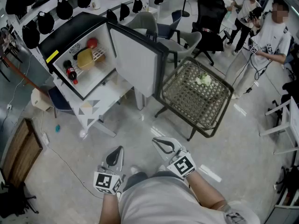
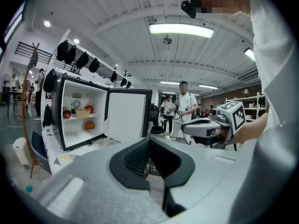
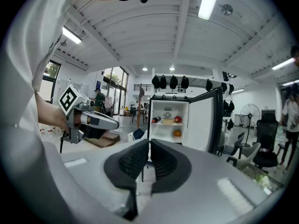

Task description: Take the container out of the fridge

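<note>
The small black fridge (image 1: 70,36) stands open on a white table at the far left, its door (image 1: 135,59) swung to the right. A yellow container (image 1: 85,58) sits on the upper shelf beside a red fruit (image 1: 92,43), with a dark bottle (image 1: 70,72) to the left. The container (image 2: 82,112) also shows in the left gripper view above an orange fruit (image 2: 89,125), and the container (image 3: 168,122) appears small in the right gripper view. My left gripper (image 1: 115,154) and right gripper (image 1: 161,144) are held low near my body, far from the fridge, both shut and empty.
A wire-mesh table (image 1: 196,94) stands right of the fridge door with a pale object on it. Chairs (image 1: 184,41) sit behind it. Two people (image 1: 271,36) stand at the far right. A cable and a wooden board (image 1: 21,150) lie on the floor at left.
</note>
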Action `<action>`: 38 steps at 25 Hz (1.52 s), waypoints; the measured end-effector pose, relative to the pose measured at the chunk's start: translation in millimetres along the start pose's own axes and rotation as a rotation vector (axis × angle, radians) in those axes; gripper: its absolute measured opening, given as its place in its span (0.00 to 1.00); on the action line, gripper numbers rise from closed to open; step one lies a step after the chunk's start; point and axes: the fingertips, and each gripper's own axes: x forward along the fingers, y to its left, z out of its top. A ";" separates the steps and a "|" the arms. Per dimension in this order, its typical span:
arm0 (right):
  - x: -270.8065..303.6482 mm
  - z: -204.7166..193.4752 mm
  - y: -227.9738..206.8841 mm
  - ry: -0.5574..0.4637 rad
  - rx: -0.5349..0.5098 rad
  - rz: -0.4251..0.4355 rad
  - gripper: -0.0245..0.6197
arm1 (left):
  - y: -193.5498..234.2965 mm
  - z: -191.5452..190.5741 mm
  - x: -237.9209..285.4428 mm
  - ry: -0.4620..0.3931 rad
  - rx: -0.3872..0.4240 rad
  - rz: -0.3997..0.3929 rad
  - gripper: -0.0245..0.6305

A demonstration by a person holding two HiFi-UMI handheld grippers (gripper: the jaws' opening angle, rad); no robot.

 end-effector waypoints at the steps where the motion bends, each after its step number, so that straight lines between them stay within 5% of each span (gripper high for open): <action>1: 5.8 2.3 4.3 -0.003 0.004 0.000 0.06 | 4.7 1.4 -3.2 -0.004 0.003 -0.006 0.05; 20: 139.2 21.7 39.7 0.037 0.040 -0.044 0.06 | 149.3 -13.3 -44.4 -0.021 -0.038 0.004 0.05; 38: 222.5 17.8 -103.8 0.023 0.035 0.083 0.06 | 187.2 29.0 121.7 0.007 -0.021 0.096 0.05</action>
